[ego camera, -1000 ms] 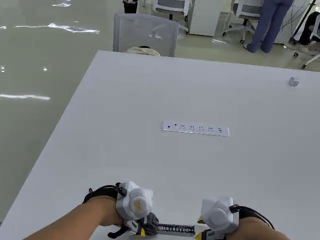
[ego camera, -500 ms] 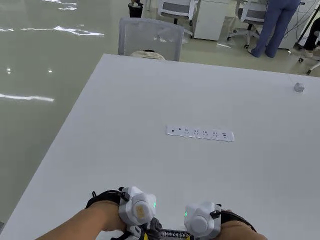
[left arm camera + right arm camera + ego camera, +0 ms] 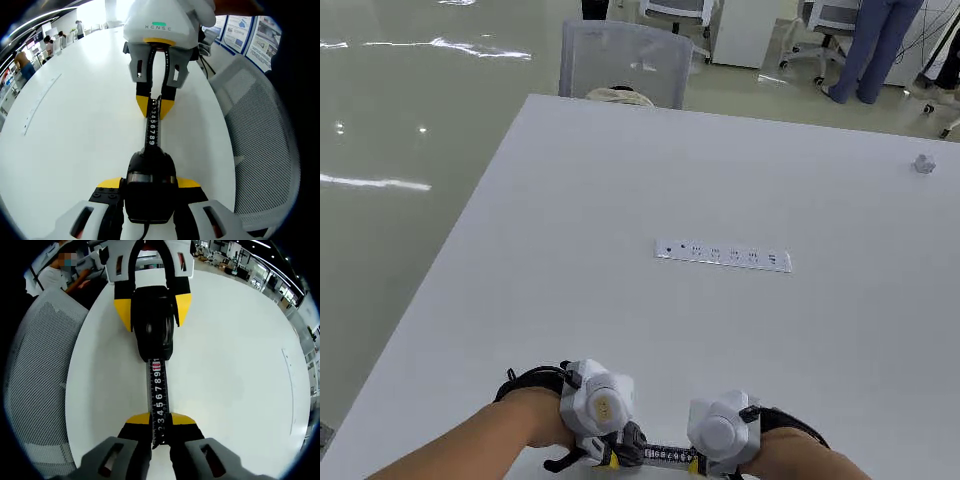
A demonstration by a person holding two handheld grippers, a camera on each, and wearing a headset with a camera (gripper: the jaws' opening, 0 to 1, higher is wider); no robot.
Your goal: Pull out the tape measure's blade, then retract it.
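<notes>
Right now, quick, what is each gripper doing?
Left gripper: shut on the tape measure's case.
Right gripper: shut on the blade.

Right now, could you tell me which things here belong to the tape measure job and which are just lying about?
Job in hand:
tape measure case, held in the left claw
blade, partly out, its end held in the right claw

Lying about:
power strip
small grey object, far right
mesh chair
</notes>
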